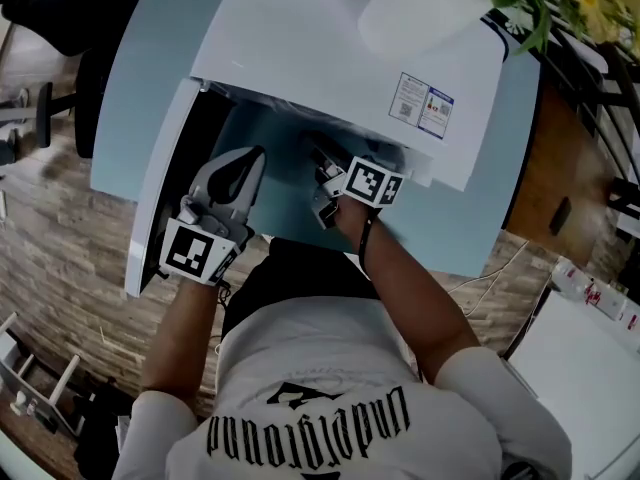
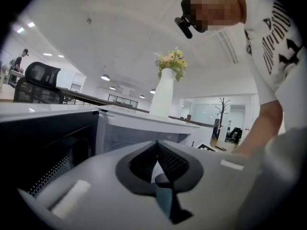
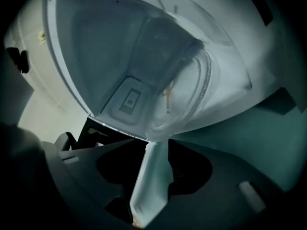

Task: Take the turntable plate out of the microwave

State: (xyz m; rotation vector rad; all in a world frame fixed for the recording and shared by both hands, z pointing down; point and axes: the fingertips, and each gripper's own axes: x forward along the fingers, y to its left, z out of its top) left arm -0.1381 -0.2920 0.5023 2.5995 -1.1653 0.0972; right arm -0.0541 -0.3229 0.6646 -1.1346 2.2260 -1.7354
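A wood-plank floor (image 1: 60, 228) fills the left of the head view, with a dark office chair (image 1: 60, 8) at the upper left. A pale blue table (image 1: 150, 58) carries the white microwave (image 1: 330, 38), whose door (image 1: 165, 178) stands swung open along the left side of the cavity. The left claw (image 2: 157, 150) hangs just beside that door, its jaws pressed together with nothing between them. At the frame's middle the right claw (image 3: 156, 147) reaches into the cavity mouth, jaws spread wide and empty. The turntable plate (image 3: 184, 95) lies on the cavity floor ahead of it, clear glass, apart from both jaws.

A printed sticker (image 1: 421, 105) sits on the microwave's top. A white vase (image 2: 163, 97) of flowers rises at the microwave's far right corner. At the right edge a power strip (image 1: 590, 288) lies on the floor with a thin cable near it. The left gripper view shows an open office with a white ceiling, round lights and a coat stand (image 2: 221, 111) far off.
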